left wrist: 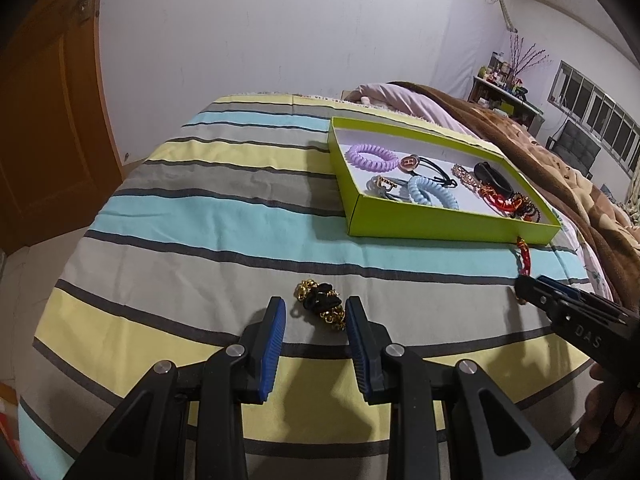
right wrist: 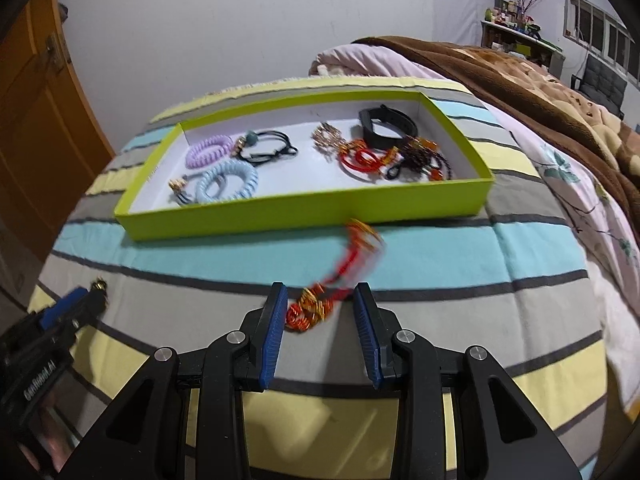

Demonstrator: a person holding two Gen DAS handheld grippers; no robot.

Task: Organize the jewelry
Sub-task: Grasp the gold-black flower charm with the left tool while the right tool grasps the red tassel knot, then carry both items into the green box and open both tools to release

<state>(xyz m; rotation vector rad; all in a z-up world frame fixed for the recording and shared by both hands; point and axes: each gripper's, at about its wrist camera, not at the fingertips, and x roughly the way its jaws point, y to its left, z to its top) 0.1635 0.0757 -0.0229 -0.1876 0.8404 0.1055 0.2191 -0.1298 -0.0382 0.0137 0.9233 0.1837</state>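
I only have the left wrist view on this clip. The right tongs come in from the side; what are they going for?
Observer: The right tongs are open around a red and gold bracelet lying on the striped bedspread.
Operator: Is the bracelet gripped?
Observer: No; the pads stand apart, and its far end is motion-blurred near the green box.
Operator: Anything like it already boxed?
Observer: Yes, a red bracelet lies inside, beside a black band.
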